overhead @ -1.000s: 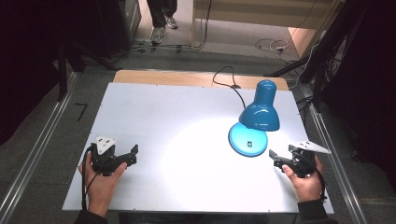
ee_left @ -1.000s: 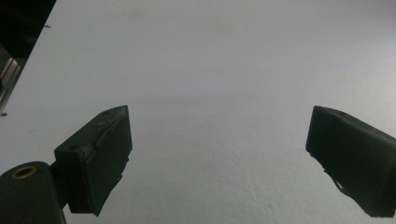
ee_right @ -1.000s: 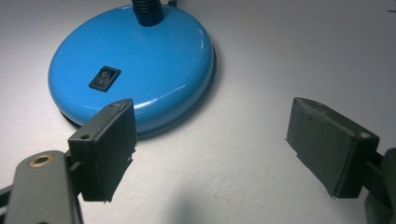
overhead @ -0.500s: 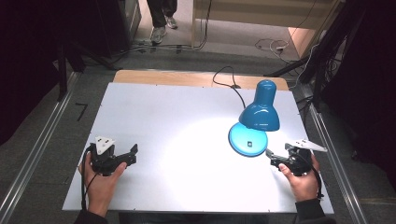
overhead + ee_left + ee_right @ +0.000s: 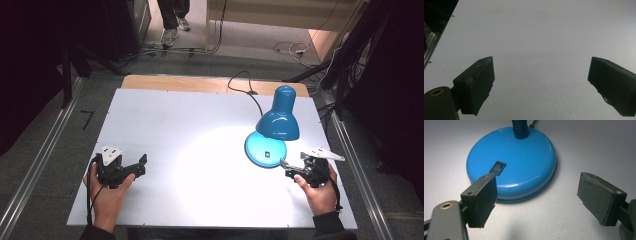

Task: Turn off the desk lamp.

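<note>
A blue desk lamp (image 5: pixel 276 120) stands at the right of the white table (image 5: pixel 165 115), its shade bent down over its round base (image 5: pixel 264 151). It is lit and throws a bright patch on the table's middle. My right gripper (image 5: pixel 286 167) is open just in front of and right of the base. In the right gripper view the base (image 5: pixel 524 157) with its black rocker switch (image 5: pixel 498 167) lies just beyond my right gripper (image 5: pixel 536 186), whose left fingertip (image 5: pixel 485 192) overlaps the base's near rim. My left gripper (image 5: pixel 141 165) is open at the front left, over bare table (image 5: pixel 539 37).
The lamp's black cable (image 5: pixel 240 82) runs over the table's wooden back edge. Metal rails (image 5: pixel 45 160) flank the table on both sides. A person's legs (image 5: pixel 172 20) stand on the floor beyond it.
My right gripper has moved a little left, closer to the lamp's base. The left gripper and the lamp have stayed where they were.
</note>
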`<state>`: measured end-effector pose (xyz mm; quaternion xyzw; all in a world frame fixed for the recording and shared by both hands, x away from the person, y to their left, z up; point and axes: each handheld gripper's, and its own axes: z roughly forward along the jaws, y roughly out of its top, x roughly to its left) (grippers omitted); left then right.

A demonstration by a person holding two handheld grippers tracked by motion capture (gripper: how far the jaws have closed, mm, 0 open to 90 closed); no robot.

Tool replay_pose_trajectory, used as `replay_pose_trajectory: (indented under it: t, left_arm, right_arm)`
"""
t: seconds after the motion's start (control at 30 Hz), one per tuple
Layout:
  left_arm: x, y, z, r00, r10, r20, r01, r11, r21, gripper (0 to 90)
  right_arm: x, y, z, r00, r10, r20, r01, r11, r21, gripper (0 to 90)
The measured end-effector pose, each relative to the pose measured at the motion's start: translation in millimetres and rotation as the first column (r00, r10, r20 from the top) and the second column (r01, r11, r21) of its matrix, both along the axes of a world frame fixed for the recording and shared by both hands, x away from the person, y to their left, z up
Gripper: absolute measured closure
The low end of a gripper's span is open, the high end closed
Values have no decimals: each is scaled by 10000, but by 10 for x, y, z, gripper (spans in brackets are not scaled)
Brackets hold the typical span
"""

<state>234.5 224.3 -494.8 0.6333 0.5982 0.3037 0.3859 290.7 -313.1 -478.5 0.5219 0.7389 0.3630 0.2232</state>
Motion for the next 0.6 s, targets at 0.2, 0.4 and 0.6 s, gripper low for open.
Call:
replay_pose_trajectory:
  t: [0.2, 0.4, 0.6]
  left_arm:
    - [-5, 2, 6, 10000, 33, 33, -33, 10000, -5, 75]
    - [-1, 0, 3, 10000, 50, 28, -50, 10000, -43, 75]
    - [-2, 1, 3, 10000, 66, 27, -66, 10000, -74, 76]
  right_arm:
    - [8, 46, 5, 10000, 72, 25, -72, 10000, 11, 160]
    - [31, 93, 6, 9998, 170, 46, -171, 9997, 159, 181]
    - [41, 152, 8, 9995, 279, 121, -280, 9995, 123, 200]
